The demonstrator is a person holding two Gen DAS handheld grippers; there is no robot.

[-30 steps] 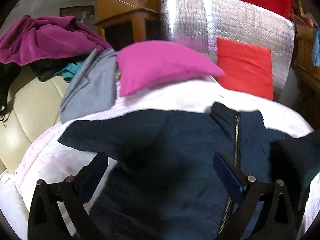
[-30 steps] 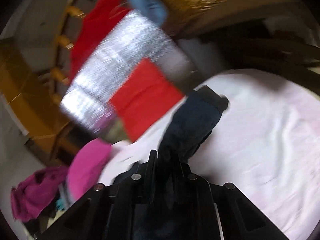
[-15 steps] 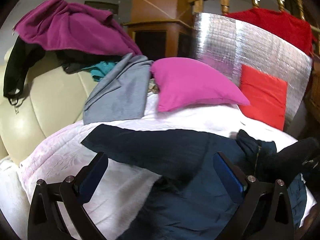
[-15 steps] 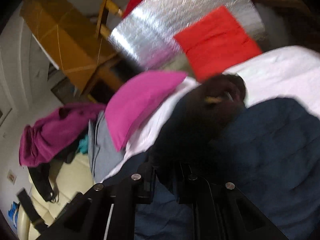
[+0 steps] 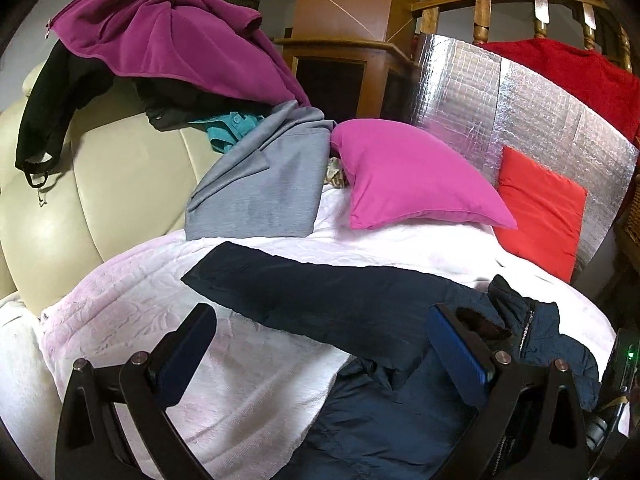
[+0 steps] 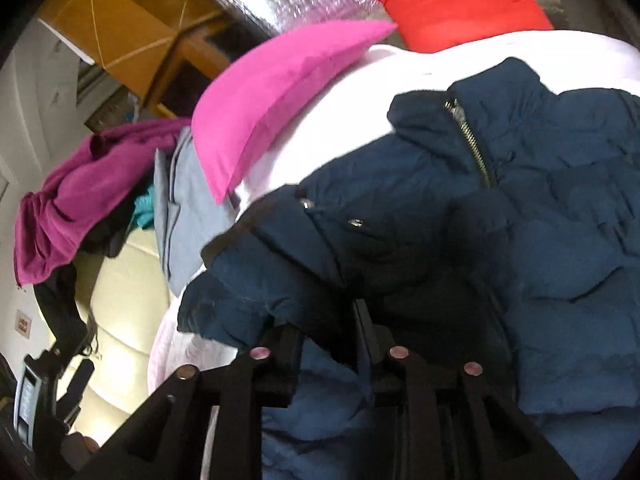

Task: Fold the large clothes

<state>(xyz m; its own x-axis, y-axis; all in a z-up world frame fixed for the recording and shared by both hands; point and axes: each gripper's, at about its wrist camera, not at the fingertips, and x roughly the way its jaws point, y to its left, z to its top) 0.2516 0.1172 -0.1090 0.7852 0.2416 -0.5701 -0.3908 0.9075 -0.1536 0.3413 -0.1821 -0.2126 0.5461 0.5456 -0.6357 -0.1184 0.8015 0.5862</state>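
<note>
The landmark here is the pink pillow [image 5: 416, 176], which lies at the far side of a pale pink blanket [image 5: 132, 320] spread over the bed. Left of the pillow a grey garment [image 5: 264, 184] drapes down from a cream sofa back [image 5: 120, 184], and above that hang a magenta fleece [image 5: 168, 40] and a black garment [image 5: 48, 108], with a bit of teal cloth [image 5: 228, 128] showing between them. Nearer the camera than the pillow, the navy puffer jacket [image 5: 332, 300] lies on the blanket with one sleeve stretched out flat to the left and its zipped collar bunched toward the right. The left claw [image 5: 324, 356] hovers over this jacket with its blue-padded fingers [image 5: 460, 356] spread wide and nothing between them. Right of the pillow a red cushion [image 5: 540, 208] leans against a silver foil panel [image 5: 520, 112], and a red cloth [image 5: 568, 76] hangs over a wooden railing [image 5: 500, 0] behind it. In the right wrist view the pillow sits upper left and the jacket fills the frame below and right of it; the right claw [image 6: 328, 320] has its narrow jaws opening, with a fold of navy jacket fabric lying between them, its pads hidden by the cloth.
</note>
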